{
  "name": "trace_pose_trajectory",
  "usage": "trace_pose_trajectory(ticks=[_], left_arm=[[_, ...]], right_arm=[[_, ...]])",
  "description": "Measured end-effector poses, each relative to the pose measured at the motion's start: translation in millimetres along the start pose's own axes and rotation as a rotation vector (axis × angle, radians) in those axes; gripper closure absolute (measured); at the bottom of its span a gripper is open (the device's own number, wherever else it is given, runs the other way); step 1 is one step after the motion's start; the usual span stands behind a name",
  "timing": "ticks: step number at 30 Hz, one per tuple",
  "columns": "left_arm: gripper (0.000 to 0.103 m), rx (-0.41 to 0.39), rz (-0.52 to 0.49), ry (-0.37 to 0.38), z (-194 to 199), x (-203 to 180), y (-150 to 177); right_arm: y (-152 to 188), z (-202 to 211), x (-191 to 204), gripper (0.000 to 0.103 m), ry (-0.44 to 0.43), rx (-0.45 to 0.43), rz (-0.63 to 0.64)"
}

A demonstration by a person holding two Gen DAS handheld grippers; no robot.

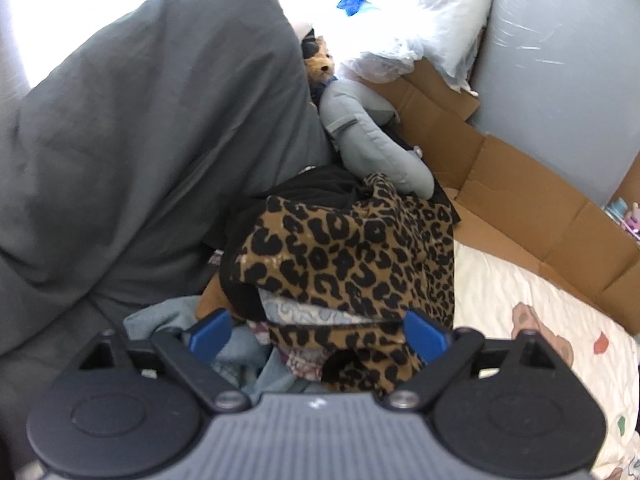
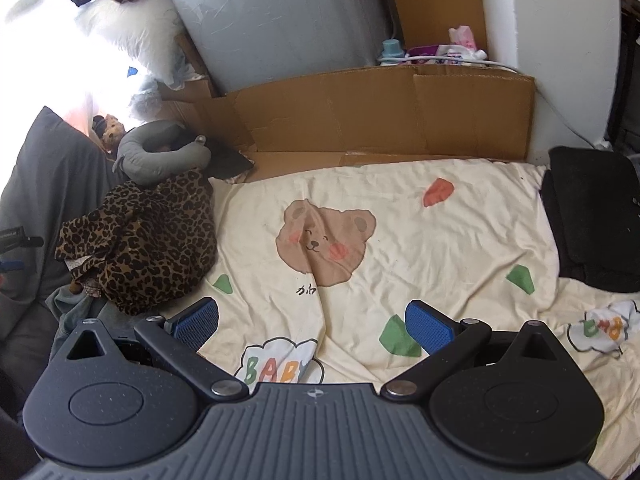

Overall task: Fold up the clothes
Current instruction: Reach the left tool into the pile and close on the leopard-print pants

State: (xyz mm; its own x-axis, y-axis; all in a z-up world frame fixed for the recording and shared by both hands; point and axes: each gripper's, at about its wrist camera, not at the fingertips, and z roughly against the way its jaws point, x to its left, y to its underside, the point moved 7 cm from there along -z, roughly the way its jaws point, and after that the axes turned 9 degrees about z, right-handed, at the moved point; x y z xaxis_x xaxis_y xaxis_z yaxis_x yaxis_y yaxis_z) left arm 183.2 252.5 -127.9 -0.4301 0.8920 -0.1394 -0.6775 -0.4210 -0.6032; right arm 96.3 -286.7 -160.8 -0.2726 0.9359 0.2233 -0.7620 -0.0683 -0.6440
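A leopard-print garment (image 1: pixel 352 248) lies crumpled on top of a heap of clothes, with pale blue fabric (image 1: pixel 240 348) and black cloth (image 1: pixel 316 188) under it. My left gripper (image 1: pixel 318 332) hangs open just over the near edge of the leopard piece, one blue pad on each side of it, gripping nothing. The right wrist view shows the same leopard garment (image 2: pixel 148 236) at the left of a cream bear-print sheet (image 2: pixel 400 220). Over that sheet my right gripper (image 2: pixel 314 326) is open and empty. A folded black garment (image 2: pixel 592 220) rests at the sheet's right edge.
A big grey pillow (image 1: pixel 140 140) leans left of the heap. A grey neck pillow (image 1: pixel 368 132) and a small plush bear (image 1: pixel 320 66) sit behind it. Flattened cardboard (image 2: pixel 380 116) lines the wall, with white bagged pillows (image 1: pixel 420 8) and small bottles (image 2: pixel 392 50) beyond.
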Motion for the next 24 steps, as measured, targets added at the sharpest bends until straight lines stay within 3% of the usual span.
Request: trace_pose_trajectory(ticks=[13, 19, 22, 24], left_arm=[[0.014, -0.019, 0.036, 0.019, -58.6, 25.7, -28.7], [0.016, 0.001, -0.014, 0.017, -92.5, 29.2, -35.2], [0.038, 0.016, 0.018, 0.036, -100.7, 32.9, -35.9], [0.061, 0.030, 0.042, 0.060, -102.9, 33.9, -36.2]], right_arm=[[-9.7, -44.8, 29.7, 0.001, -0.088, 0.020, 0.035], [-10.8, -57.9, 34.1, 0.001, -0.102, 0.034, 0.028], [-10.0, -60.4, 35.4, 0.001, -0.107, 0.041, 0.033], [-9.5, -61.8, 36.9, 0.001, -0.112, 0.044, 0.038]])
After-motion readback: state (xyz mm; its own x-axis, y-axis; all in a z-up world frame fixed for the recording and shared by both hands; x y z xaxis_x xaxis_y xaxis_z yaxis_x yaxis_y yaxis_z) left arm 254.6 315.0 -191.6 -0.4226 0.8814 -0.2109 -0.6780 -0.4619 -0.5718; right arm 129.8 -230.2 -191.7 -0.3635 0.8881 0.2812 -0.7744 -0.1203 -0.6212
